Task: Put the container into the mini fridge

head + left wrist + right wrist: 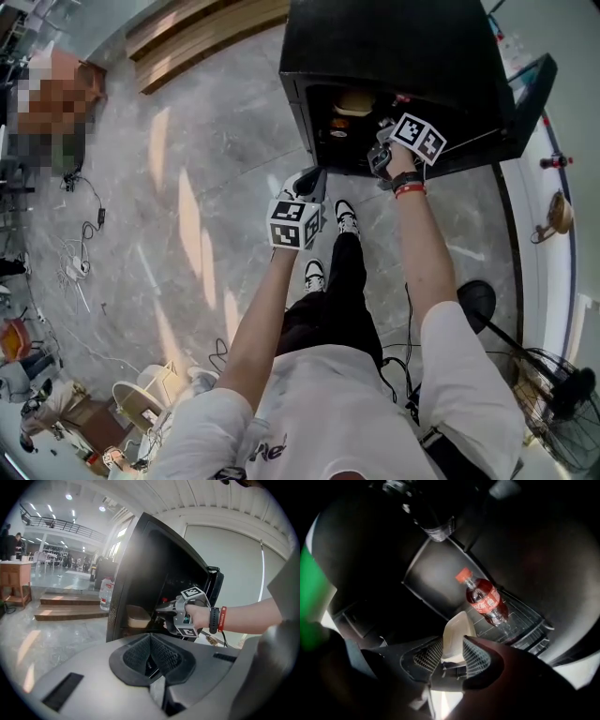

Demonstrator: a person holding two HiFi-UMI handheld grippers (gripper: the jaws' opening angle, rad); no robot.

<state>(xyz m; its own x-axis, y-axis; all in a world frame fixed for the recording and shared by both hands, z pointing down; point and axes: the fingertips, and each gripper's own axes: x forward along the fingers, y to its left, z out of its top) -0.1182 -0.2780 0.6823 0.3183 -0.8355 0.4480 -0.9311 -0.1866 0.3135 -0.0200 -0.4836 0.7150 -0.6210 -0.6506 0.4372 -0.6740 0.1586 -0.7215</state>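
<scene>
Marble floor, black mini fridge open at far right. Right gripper in its mouth, jaws spread; beige container between them, apparently untouched by the pads, near a cola bottle. Left gripper closed, empty, outside.

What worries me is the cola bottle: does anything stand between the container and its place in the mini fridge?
Nothing visible does. The container already sits inside the open mini fridge, between the right gripper's open jaws. The cola bottle lies further in on the wire shelf, apart from it.
</scene>
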